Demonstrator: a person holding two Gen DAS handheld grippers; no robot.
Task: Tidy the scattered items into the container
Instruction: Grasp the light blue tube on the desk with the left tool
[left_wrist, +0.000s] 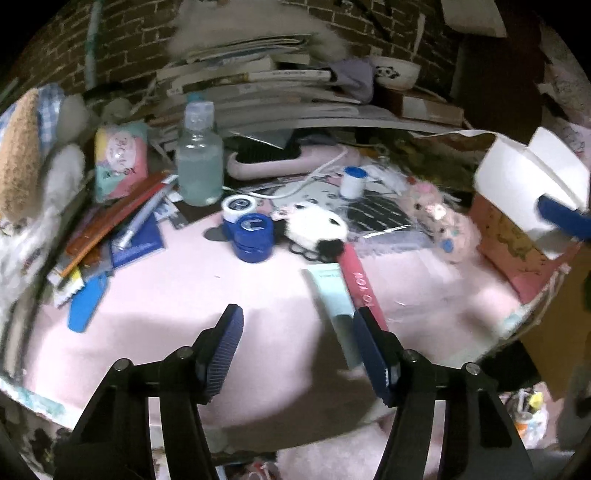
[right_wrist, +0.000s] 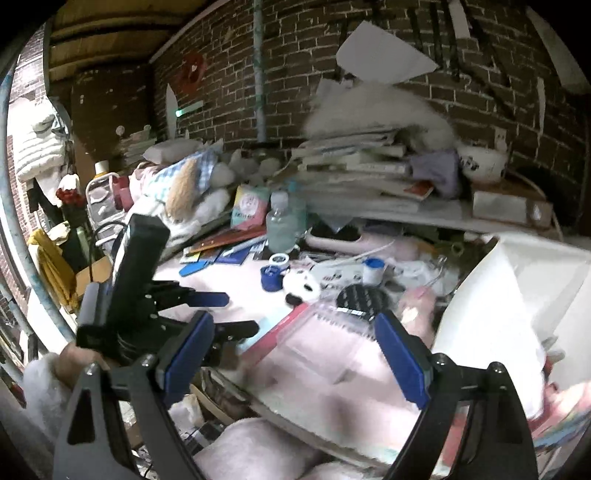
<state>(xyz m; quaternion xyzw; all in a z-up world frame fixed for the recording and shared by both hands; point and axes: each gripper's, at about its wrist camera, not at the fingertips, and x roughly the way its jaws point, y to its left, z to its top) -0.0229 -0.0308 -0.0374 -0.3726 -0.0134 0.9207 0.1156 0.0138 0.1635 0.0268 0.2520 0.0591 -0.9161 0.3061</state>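
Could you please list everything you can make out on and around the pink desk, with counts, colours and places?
clear bottle: 1, pale liquid inside, back left
blue jar: 1, blue, centre
white-lidded jar: 1, white and blue, behind the blue jar
panda plush: 1, black and white, right of the blue jar
pink plush: 1, pink, right side
small blue-capped bottle: 1, white, behind the panda plush
pale tube: 1, mint, front centre
red tube: 1, red, alongside the pale tube
white container: 1, far right
book stack: 1, back
panda bowl: 1, white, back right
left gripper: open, empty
right gripper: open, empty
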